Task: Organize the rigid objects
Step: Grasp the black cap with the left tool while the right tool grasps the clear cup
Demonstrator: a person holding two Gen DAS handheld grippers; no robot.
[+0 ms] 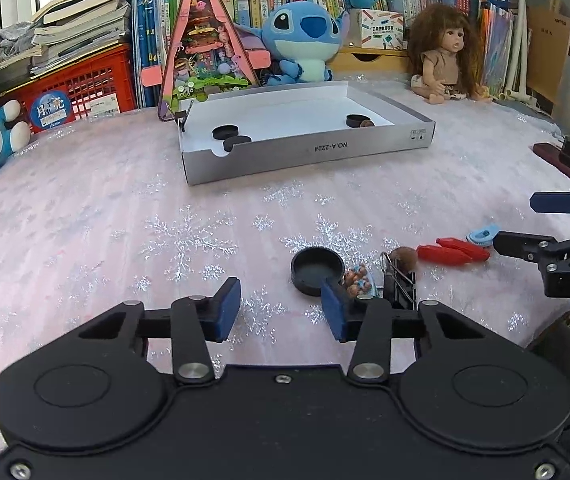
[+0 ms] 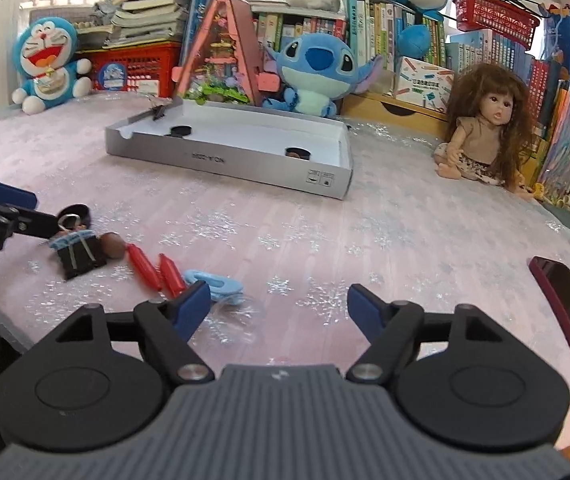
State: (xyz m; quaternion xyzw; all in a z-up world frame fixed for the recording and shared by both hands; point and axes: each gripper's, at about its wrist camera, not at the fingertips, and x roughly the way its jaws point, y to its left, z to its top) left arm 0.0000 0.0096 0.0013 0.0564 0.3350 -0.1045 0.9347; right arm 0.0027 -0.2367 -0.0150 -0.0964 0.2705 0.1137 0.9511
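1. The two red pegs (image 2: 156, 270) lie side by side on the pink snowflake-printed table cover (image 2: 365, 232), near its front edge; in the right wrist view their long axes run from upper left to lower right, tapered tips toward the far side.
2. The light blue clip (image 2: 213, 283) lies flat just beside the pegs' near ends, its long axis roughly across the view.
3. The black binder clip (image 2: 81, 258) lies left of the pegs with its wire handles folded over its body; a small brown ball (image 2: 113, 245) sits between it and the pegs.
4. The black round lid (image 1: 317, 270) rests open side up, left of a small figure charm (image 1: 359, 282); the charm is too small to make out clearly.
5. The shallow grey box (image 1: 309, 152) stands toward the far edge of the cover, long side across; three black lids (image 1: 225, 133) lie inside it, and another binder clip grips its far left corner.
6. The left gripper (image 1: 281, 310) points down at the cover with its jaws partly apart, nothing between the blue pads; its right pad hides part of the lid's rim.
7. The right gripper (image 2: 279, 308) tilts down over bare cover, jaws wide, holding nothing; its left pad overlaps the blue clip's edge.
8. A dark red phone (image 2: 565, 304) is cut off at the right edge.
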